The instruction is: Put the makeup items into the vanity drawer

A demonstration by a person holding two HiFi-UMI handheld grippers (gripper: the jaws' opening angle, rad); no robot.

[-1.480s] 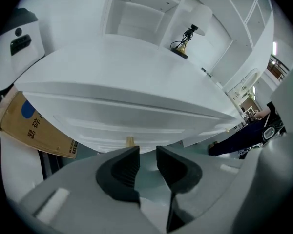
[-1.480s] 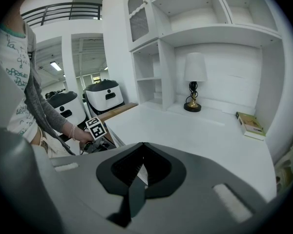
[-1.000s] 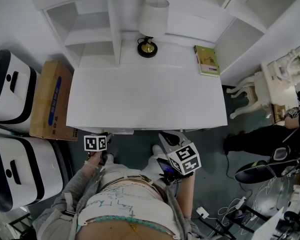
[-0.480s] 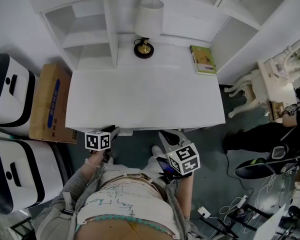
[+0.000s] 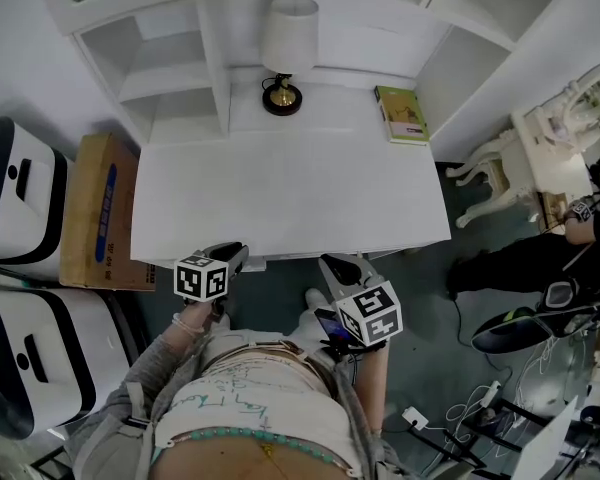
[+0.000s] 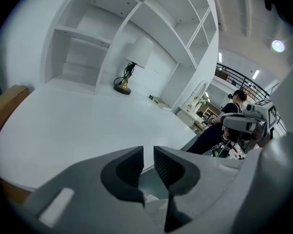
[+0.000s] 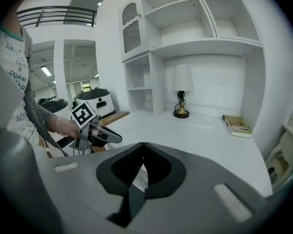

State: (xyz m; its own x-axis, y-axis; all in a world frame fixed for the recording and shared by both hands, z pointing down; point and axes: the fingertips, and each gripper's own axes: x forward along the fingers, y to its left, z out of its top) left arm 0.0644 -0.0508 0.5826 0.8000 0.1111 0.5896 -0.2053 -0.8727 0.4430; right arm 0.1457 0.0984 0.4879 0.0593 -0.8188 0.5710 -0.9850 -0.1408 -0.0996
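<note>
At the tabletop (image 5: 290, 188) edge, left hand-held gripper (image 5: 236, 252) gaped narrowly, empty; right hand-held gripper (image 5: 332, 263) jaws met.

Counter (image 5: 290, 188): white. Lamp (image 5: 282, 96): white shade, black-and-gold base. Book (image 5: 401, 114): green cover. Cardboard box (image 5: 95, 208): brown, blue print. Left gripper (image 5: 235, 253) and right gripper (image 5: 332, 262): grey, black-and-white square markers. Floor (image 5: 420, 308): dark teal.
</note>
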